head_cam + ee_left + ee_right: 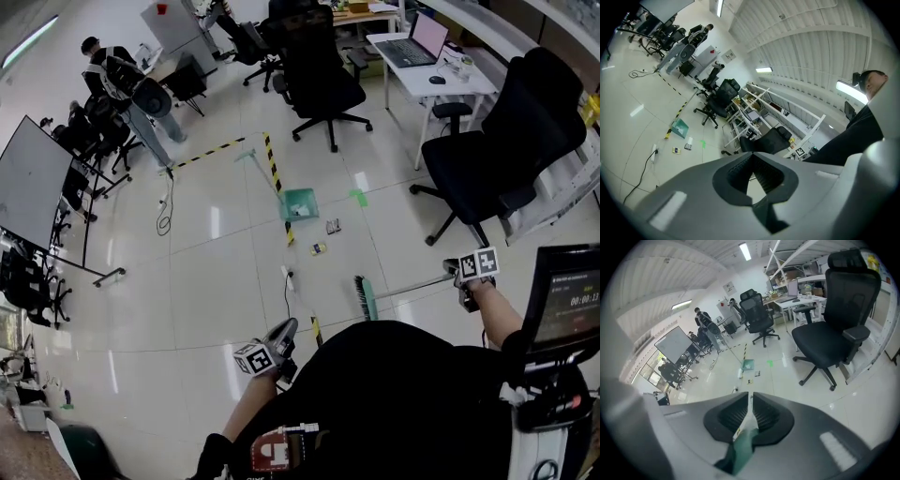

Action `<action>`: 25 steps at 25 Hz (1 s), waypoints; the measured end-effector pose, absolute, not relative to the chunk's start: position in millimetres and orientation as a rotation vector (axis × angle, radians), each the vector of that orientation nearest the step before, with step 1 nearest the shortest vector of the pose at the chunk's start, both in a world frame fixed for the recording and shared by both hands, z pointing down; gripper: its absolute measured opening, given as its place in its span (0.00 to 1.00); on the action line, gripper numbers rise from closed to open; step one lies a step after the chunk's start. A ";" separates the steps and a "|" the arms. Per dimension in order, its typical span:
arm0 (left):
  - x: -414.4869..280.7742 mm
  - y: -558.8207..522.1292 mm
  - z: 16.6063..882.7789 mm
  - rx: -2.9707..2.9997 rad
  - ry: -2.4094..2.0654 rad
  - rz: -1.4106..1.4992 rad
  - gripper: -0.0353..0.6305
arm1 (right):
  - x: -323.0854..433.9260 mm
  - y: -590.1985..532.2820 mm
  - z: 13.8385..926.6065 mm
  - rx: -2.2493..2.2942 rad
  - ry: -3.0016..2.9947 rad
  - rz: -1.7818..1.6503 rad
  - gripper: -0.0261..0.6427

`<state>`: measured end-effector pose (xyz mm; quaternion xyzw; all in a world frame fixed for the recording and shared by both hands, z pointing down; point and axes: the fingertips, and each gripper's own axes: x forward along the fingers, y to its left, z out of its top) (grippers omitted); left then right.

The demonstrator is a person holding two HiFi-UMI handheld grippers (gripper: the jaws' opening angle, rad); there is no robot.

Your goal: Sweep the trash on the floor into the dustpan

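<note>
A green dustpan stands on the white floor with its long handle slanting up-left. It also shows small in both gripper views: dustpan, dustpan. Two small bits of trash lie just in front of it. The broom rests its green head on the floor nearer me, and its handle runs right into my right gripper. That right gripper is shut on the broom's green-ended handle. My left gripper hangs low at the left, shut and empty, its jaws meeting at the tips.
A black office chair stands at the right and another beyond the dustpan. A desk with a laptop is at the back. Yellow-black tape, a power strip with cable, a whiteboard and a person are around.
</note>
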<state>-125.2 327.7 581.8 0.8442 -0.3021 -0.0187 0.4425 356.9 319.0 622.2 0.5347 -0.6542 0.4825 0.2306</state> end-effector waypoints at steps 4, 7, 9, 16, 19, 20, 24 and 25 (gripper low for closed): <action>-165.6 357.7 591.0 2.098 -0.669 -0.025 0.05 | 316.7 341.3 610.9 1.520 -1.759 1.315 0.08; -192.1 368.0 601.5 2.092 -0.665 0.027 0.05 | 292.6 349.6 609.0 1.506 -1.751 1.282 0.08; -199.1 369.3 601.1 2.100 -0.673 0.047 0.05 | 282.9 353.6 607.1 1.477 -1.758 1.256 0.08; -176.7 365.3 586.0 2.147 -0.725 -0.031 0.05 | 273.7 367.2 610.3 1.361 -1.804 1.193 0.08; -158.9 363.8 579.7 2.162 -0.716 -0.048 0.05 | 275.9 362.4 610.3 1.330 -1.825 1.177 0.08; -154.5 364.5 578.4 2.166 -0.713 -0.053 0.05 | 276.9 361.4 610.6 1.325 -1.830 1.172 0.08; -147.4 368.3 576.9 2.157 -0.718 -0.079 0.05 | 277.8 352.2 608.9 1.302 -1.848 1.151 0.08; -147.7 368.5 577.4 2.152 -0.727 -0.084 0.05 | 277.4 348.5 607.9 1.296 -1.853 1.145 0.08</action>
